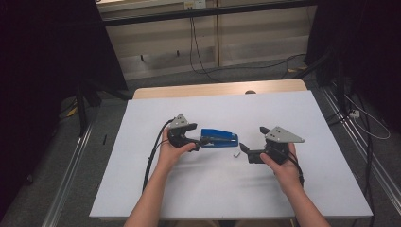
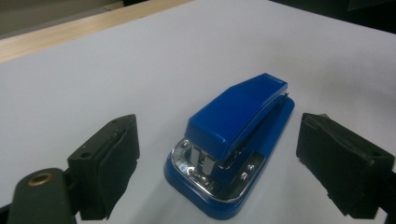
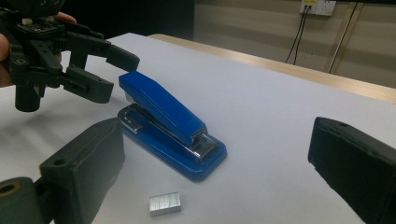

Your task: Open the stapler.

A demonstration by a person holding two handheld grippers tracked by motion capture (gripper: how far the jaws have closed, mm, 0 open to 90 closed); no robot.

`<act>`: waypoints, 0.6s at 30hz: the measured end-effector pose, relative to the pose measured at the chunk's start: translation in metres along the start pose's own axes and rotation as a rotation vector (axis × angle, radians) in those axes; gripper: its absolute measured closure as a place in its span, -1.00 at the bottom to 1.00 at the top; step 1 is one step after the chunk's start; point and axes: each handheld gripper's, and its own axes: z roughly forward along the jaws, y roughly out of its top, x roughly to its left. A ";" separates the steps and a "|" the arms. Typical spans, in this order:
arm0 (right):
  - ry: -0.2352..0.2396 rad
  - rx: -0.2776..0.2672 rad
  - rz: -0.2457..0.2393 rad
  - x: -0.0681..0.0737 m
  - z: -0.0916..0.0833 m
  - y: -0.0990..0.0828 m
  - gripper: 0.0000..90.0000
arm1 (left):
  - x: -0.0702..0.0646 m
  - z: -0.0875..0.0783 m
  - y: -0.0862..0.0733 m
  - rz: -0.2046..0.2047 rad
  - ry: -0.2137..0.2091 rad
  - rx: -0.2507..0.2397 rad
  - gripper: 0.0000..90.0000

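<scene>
Left hand-held gripper (image 2: 219,158) straddles the hinge end of the blue stapler (image 2: 233,140) on the table (image 1: 213,189), jaws open, pads clear of it. Stiff, glossy, fairly weighty, probably slippery: grip the base sides low. Right hand-held gripper (image 1: 243,147) waits open near the staples (image 3: 165,204).

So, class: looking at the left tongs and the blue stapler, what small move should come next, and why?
Probably ease the left tongs a little further forward and close them on the stapler. Its rear end already sits between the open jaws, neither pad touching it. The staples lie loose near the right tongs, likely waiting to be loaded.
</scene>
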 end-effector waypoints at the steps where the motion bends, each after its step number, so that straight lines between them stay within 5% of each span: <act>1: -0.002 0.004 -0.001 0.000 0.000 0.000 -0.93 | 0.000 0.002 0.000 0.006 0.002 0.008 -0.66; 18: 0.000 0.000 0.003 -0.002 0.000 0.001 -0.92 | 0.007 0.015 -0.002 -0.006 -0.033 0.090 -0.29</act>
